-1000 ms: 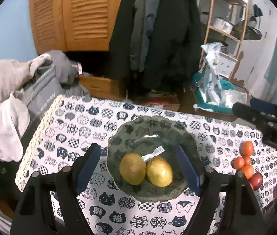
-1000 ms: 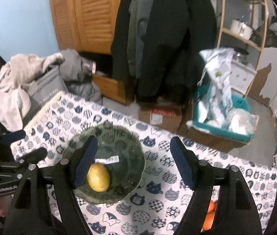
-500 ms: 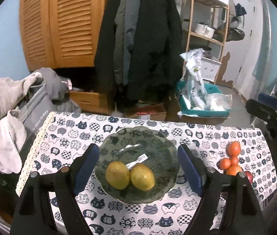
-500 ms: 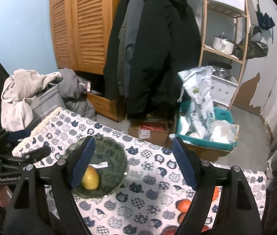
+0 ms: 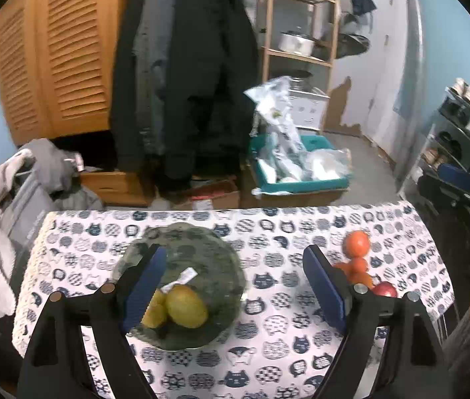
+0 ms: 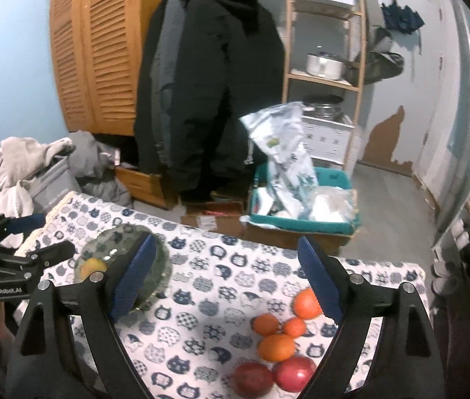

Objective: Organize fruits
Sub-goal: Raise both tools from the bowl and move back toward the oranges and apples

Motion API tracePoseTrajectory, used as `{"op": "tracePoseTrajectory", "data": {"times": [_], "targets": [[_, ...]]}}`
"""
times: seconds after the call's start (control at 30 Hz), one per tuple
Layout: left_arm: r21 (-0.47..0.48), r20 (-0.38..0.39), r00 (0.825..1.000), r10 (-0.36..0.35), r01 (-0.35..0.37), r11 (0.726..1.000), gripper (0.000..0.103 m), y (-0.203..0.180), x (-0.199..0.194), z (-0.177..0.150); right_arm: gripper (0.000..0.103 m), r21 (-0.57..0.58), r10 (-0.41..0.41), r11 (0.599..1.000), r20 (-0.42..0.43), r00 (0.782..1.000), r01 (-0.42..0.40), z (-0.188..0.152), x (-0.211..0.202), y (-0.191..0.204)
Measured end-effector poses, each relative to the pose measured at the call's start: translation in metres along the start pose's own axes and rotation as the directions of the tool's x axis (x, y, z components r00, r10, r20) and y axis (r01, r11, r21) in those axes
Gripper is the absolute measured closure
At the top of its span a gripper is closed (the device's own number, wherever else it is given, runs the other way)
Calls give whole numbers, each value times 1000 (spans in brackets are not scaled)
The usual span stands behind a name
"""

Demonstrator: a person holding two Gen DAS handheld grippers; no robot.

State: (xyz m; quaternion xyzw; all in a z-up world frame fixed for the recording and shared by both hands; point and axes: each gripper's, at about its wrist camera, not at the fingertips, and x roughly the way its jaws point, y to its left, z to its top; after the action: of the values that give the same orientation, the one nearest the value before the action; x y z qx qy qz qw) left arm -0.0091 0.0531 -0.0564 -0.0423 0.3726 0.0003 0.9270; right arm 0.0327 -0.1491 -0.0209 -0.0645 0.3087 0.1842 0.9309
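A dark green plate (image 5: 221,259) on the cat-print tablecloth (image 5: 284,339) holds two yellow-green pears (image 5: 186,306) and a white label. My left gripper (image 5: 235,286) is open and empty above the table, right of the plate. Several oranges (image 6: 276,347) and two red apples (image 6: 293,374) lie together at the table's right. My right gripper (image 6: 226,279) is open and empty, raised above them. The plate (image 6: 161,266) shows at left in the right wrist view, with one pear (image 6: 92,267) visible. The oranges (image 5: 356,244) and an apple (image 5: 384,289) show in the left wrist view.
The left gripper body (image 6: 9,266) sits at the left edge of the right wrist view. Beyond the table stand a teal bin with bags (image 6: 301,206), a cardboard box (image 5: 211,196), hanging coats (image 5: 185,83), a laundry pile (image 6: 35,166) and a wooden shelf (image 6: 328,66).
Both grippers have lifted and pulled back from the plate, which now looks smaller. The right gripper has swung right, bringing the oranges and apples into its view.
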Motion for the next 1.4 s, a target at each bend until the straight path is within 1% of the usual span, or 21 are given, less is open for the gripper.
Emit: {"op": "tracePoseTrajectory", "data": {"times": [0.13,0.5,0.63,0.8,0.9,0.97,1.1,1.23,1.3,1.4], "targets": [[29,-12,999,-38,38,999,17,-24,4,1,16,29,-22,999,-4,1000,22,-8,-8,-19],[96,-35,995,-98,101,990,17,-82,12,6,16,101,-85,991,-27,996,88,-34,-26,-67],[128,-48,993,-109,115,985,17,-102,16,4,16,121,-107,986,-38,994,111,-43,-31,-83],[142,-79,988,-132,142,980,17,-119,27,0,16,149,-128,979,-70,989,137,-58,-31,-101],[150,-107,986,-126,141,979,16,-128,38,-5,16,157,-137,976,-94,986,151,-66,-27,-110],[146,-129,983,-134,152,977,16,-131,46,-10,16,164,-142,973,-120,983,161,-73,-22,-115],[139,-174,977,-123,148,979,16,-137,63,-20,16,181,-134,970,-169,977,164,-84,-11,-122],[99,-225,964,-141,166,981,15,-139,78,-30,16,182,-131,968,-217,967,172,-95,0,-125],[80,-257,955,-148,173,982,15,-139,88,-38,16,179,-128,968,-245,961,174,-102,6,-126],[83,-290,947,-137,167,982,15,-143,99,-48,16,181,-125,967,-284,951,181,-110,14,-127]]}}
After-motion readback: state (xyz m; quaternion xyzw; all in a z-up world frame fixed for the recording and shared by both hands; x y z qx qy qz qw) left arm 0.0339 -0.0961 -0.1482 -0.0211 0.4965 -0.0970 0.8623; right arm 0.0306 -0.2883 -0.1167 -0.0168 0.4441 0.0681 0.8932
